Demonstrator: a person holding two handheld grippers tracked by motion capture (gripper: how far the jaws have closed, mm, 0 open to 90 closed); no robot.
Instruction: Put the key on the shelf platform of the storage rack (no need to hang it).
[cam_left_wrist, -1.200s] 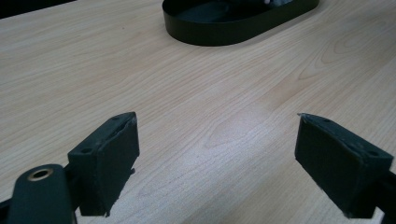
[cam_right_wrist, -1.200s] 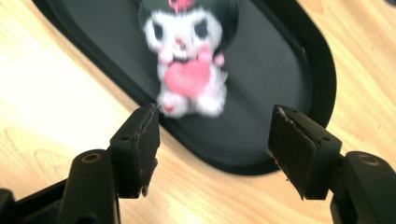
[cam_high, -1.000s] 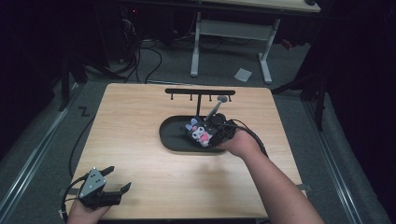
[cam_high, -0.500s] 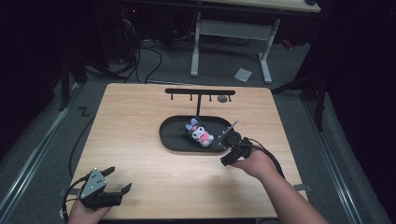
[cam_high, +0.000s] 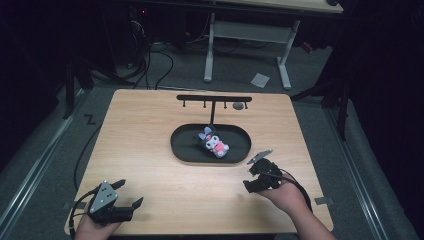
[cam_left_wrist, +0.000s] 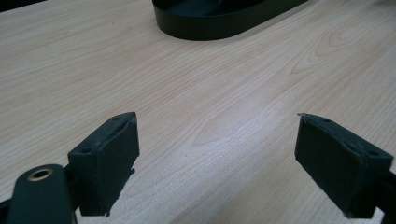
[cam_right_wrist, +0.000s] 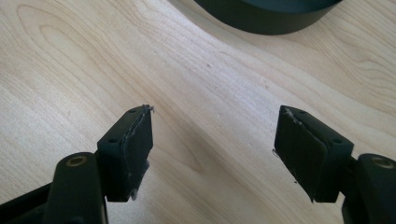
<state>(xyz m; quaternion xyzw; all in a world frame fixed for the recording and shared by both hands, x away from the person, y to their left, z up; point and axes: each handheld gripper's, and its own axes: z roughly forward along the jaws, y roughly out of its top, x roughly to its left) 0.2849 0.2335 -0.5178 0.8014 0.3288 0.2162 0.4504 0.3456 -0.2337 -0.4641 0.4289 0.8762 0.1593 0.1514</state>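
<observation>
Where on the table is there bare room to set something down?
Bare wood lies left of the black tray, between it and the left gripper, and along the front between the left gripper and the right gripper. It is crowded mid-table: the plush toy fills the tray by the hook rack.

Black tray (cam_high: 182, 147), pink/grey plush (cam_high: 213, 142), light woodgrain table (cam_high: 150, 125)

small plush toy (cam_high: 214, 142), pink and grey with long ears, lying in black oval tray (cam_high: 186, 149)

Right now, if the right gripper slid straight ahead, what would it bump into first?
Probably the black tray. The right gripper is open, with bare table ahead until the tray's wall.
</observation>
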